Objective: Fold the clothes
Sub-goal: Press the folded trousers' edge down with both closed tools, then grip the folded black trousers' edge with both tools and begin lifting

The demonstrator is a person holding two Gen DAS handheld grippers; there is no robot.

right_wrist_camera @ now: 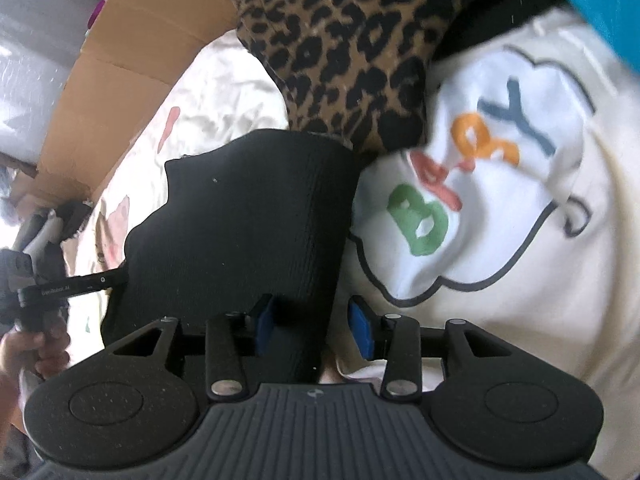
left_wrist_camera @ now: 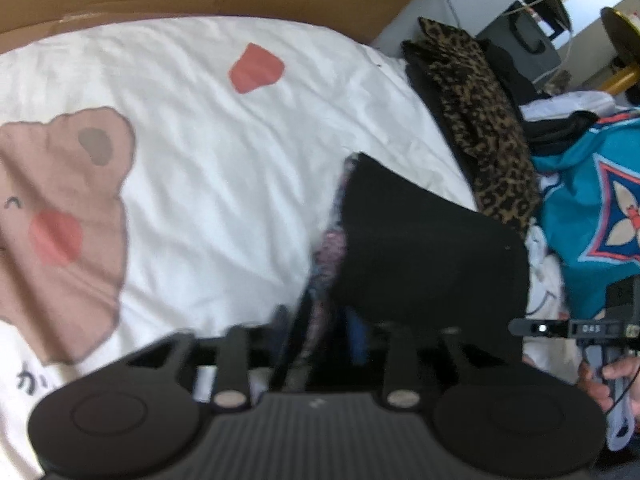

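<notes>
left tool [left_wrist_camera: 320, 336]: grips black garment [left_wrist_camera: 432, 248] ahead on bear-print sheet [left_wrist_camera: 200, 140] | right tool [right_wrist_camera: 316, 332]: blue pads [right_wrist_camera: 264, 324] apart, garment between, grip unclear | right view only: "Baby" top [right_wrist_camera: 480, 200], right of tool

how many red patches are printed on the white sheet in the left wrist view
2. One red patch sits alone near the far edge of the white sheet; the other is the cheek on the brown bear print at left. More may lie out of frame.

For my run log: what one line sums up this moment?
phase: folding | held: black ribbed knit garment | left gripper: gripping it | right gripper: open around it
</notes>
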